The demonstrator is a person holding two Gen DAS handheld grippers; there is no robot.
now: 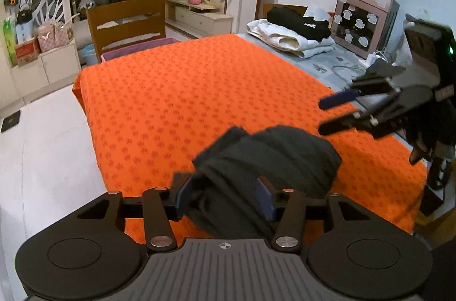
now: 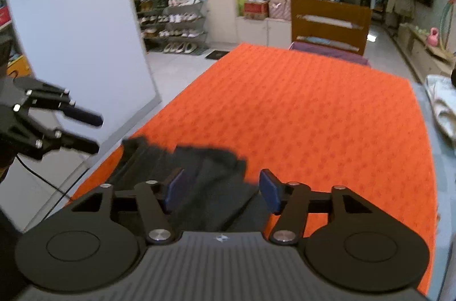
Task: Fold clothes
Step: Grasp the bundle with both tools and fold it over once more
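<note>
Both my grippers hang with jaws spread over the orange cloth's (image 1: pixel 176 90) near edge: left gripper (image 1: pixel 223 197) straddles the bunched dark garment (image 1: pixel 268 158), right gripper (image 2: pixel 219 191) empty. Beyond the garment, the cloth lies bare.

Bench (image 1: pixel 327 67) covered over most of its top by an orange patterned cloth (image 1: pixel 199 90). A dark bunched garment (image 1: pixel 270 158) lies on the cloth at the near edge. On the bare far corner, folded white clothes (image 1: pixel 287 40) carry a folded black garment (image 1: pixel 299 22).

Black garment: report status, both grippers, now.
Left gripper open, straddling the bunched black garment. Right gripper open, empty. Garment unfolded at the orange cloth's near edge. Nothing in the way.
</note>
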